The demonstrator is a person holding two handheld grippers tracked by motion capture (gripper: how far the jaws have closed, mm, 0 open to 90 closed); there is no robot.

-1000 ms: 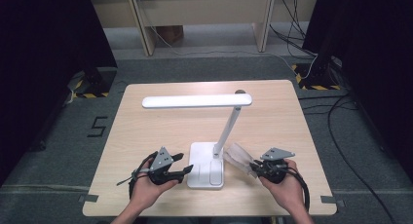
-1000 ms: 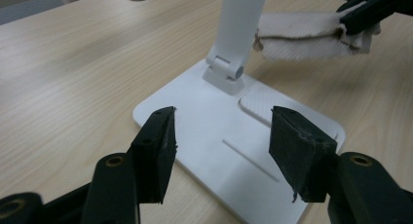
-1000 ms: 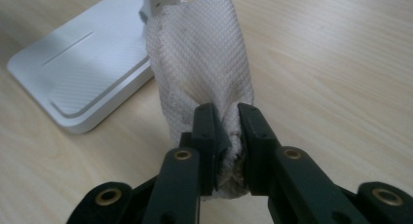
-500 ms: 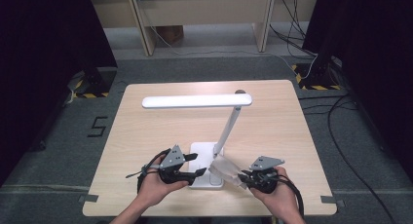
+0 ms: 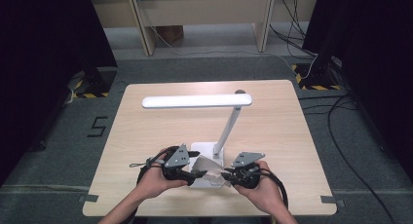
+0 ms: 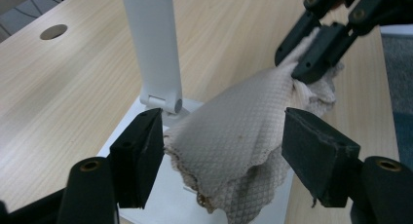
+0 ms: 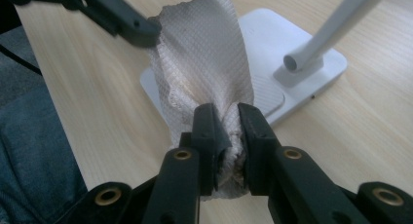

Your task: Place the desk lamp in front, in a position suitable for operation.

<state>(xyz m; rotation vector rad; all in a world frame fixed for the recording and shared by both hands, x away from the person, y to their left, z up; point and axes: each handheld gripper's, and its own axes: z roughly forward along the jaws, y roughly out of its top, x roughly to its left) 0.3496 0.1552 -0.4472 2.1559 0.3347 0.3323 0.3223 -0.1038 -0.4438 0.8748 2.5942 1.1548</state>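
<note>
A beige waffle-weave cloth hangs over the front of the white desk lamp's base. My right gripper is shut on one bunched end of the cloth. My left gripper stands open around the other end of the cloth; its left jaw is at the cloth's edge and its right jaw is clear of it. In the high view the left gripper and right gripper face each other close together over the base. The lamp's stem rises just behind the cloth.
The lamp's long white head reaches left above the middle of the wooden table. A cable hole sits at the table's far side. Desk legs and cables lie on the floor beyond the table.
Both hands have moved inward toward the lamp base. The right gripper carried the cloth left over the base, and the left gripper's open jaws came up around its free end.
</note>
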